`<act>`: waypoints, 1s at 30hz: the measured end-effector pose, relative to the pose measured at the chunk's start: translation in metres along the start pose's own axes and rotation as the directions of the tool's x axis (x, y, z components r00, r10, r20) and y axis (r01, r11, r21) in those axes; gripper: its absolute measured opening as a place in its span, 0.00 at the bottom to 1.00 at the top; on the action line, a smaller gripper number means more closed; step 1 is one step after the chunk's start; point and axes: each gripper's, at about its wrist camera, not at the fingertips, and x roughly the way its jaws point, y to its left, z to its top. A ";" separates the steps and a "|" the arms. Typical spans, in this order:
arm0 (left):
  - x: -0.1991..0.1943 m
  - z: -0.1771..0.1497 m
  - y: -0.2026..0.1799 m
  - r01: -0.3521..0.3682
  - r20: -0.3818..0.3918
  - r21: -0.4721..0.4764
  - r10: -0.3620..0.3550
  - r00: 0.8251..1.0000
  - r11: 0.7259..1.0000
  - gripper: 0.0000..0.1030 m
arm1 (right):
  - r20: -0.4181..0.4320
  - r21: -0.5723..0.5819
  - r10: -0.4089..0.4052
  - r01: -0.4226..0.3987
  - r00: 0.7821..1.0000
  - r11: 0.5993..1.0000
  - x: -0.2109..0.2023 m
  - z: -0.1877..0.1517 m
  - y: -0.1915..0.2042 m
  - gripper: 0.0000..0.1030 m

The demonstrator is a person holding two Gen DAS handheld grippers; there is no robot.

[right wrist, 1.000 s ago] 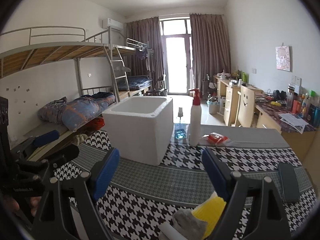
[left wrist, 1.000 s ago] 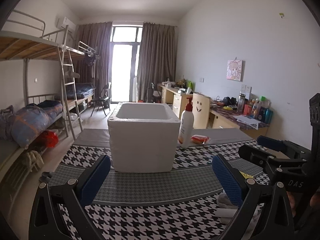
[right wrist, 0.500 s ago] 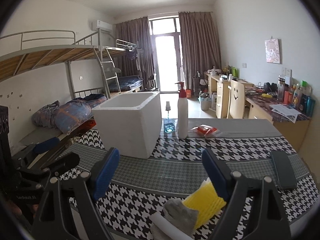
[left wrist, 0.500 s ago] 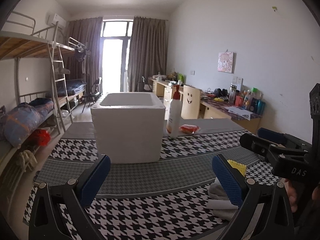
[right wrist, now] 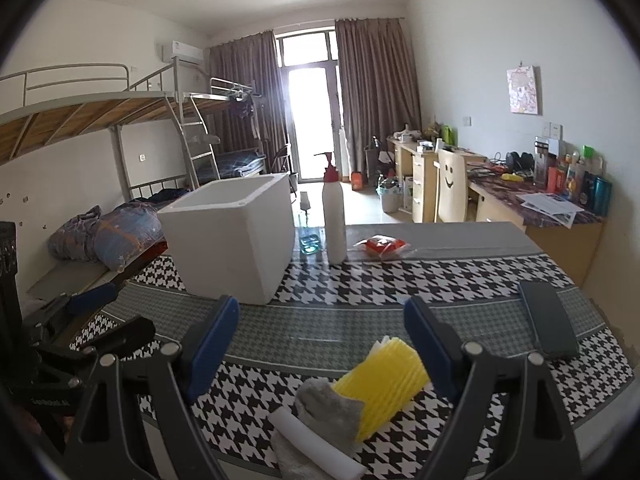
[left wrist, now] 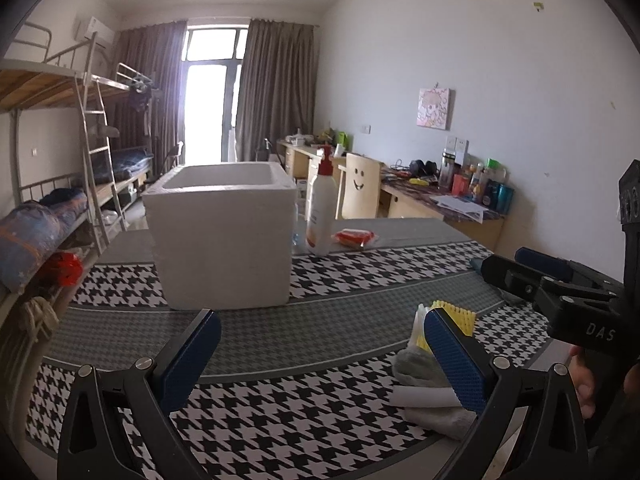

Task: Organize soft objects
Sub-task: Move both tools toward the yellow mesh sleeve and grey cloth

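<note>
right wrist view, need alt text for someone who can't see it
The open right gripper hovers over a small pile on a houndstooth tablecloth: a yellow ribbed sponge, a grey cloth and a white roll. Behind stand an open white foam box and a pump bottle.

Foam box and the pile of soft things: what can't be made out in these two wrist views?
- Foam box interior: both views; its own walls hide the floor, contents unknown.
- Soft pile, grey cloth, yellow sponge, white roll: right wrist view; lower part cut by the frame edge; in the left wrist view a pad of the left hand-held gripper covers it.
- Red packet: too small to identify.
</note>
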 end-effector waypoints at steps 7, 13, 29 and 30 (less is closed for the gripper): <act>0.005 -0.006 -0.009 0.032 -0.018 0.016 -0.032 0.999 0.999 0.99 | -0.013 0.001 -0.015 0.015 1.000 1.000 -0.004 -0.008 -0.003 0.85; 0.012 -0.010 -0.018 0.058 -0.042 0.033 -0.057 0.997 0.998 0.99 | -0.026 0.015 -0.036 0.036 0.999 0.999 -0.006 -0.015 -0.012 0.85; 0.039 -0.017 -0.044 0.133 -0.112 0.076 -0.124 0.986 0.988 0.99 | -0.067 0.052 -0.096 0.099 0.993 0.994 0.000 -0.026 -0.040 0.85; 0.041 -0.017 -0.046 0.138 -0.120 0.079 -0.128 0.985 0.987 0.99 | -0.071 0.054 -0.097 0.101 0.993 0.993 0.001 -0.027 -0.042 0.85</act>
